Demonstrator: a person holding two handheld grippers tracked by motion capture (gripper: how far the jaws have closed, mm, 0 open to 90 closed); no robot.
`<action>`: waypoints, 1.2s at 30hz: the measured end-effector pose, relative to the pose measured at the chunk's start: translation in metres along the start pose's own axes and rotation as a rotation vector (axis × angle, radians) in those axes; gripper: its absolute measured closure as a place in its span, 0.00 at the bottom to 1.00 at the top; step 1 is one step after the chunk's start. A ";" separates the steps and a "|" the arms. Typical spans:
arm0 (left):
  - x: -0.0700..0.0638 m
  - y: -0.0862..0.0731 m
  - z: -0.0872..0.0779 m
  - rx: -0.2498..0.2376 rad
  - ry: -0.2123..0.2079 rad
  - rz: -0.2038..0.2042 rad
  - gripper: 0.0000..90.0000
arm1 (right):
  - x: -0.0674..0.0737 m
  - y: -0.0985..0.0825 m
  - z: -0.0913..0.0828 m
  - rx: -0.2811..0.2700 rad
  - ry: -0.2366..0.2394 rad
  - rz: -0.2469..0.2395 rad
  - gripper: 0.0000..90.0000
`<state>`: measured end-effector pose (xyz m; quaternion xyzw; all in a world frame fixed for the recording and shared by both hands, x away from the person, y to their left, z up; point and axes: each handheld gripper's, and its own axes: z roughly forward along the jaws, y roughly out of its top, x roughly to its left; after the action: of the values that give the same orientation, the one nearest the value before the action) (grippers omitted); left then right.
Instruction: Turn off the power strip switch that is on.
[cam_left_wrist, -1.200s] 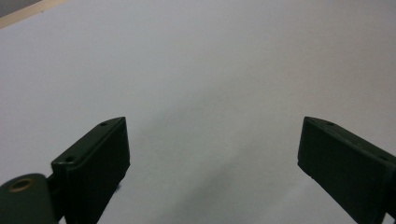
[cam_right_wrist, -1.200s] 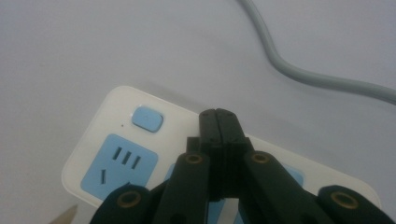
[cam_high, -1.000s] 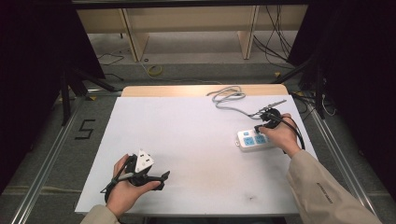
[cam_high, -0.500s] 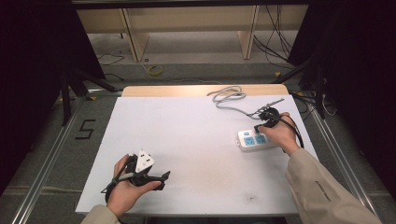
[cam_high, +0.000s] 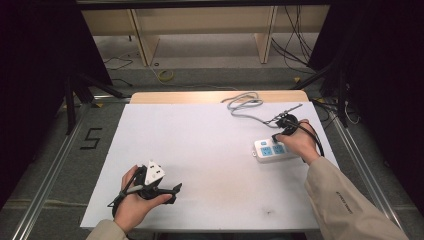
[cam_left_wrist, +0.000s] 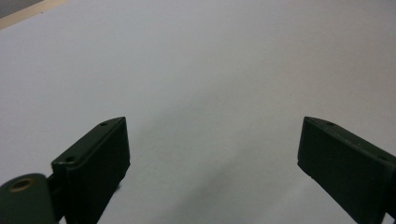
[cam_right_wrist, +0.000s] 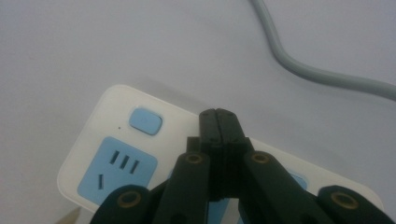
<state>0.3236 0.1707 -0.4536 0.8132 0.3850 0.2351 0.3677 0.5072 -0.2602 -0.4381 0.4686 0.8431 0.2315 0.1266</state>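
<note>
The right gripper (cam_right_wrist: 218, 114) is hovering with fingers pressed together over the strip (cam_right_wrist: 116, 140) — its blue switch (cam_right_wrist: 145, 121) lying just left of the tips. The left gripper (cam_left_wrist: 212, 154), fingers spread, is idling well apart.

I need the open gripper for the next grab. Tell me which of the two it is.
The left gripper: its jaws stand wide apart over bare white table. The right gripper is shut, jaws pressed together over the power strip.

A black "5" is marked on the floor (cam_high: 90, 138).
</note>
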 end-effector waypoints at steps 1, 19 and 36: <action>0.000 0.000 0.000 0.001 -0.001 0.000 0.10 | 0.000 0.000 0.000 0.003 0.000 -0.001 1.00; -0.001 0.000 0.000 -0.003 0.001 0.004 0.10 | 0.001 0.006 0.000 0.052 -0.008 -0.003 1.00; -0.001 0.000 0.000 -0.004 0.003 0.005 0.10 | 0.000 0.008 0.001 0.069 -0.002 0.008 1.00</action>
<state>0.3228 0.1695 -0.4532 0.8131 0.3831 0.2377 0.3683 0.5133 -0.2558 -0.4350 0.4764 0.8485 0.2024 0.1103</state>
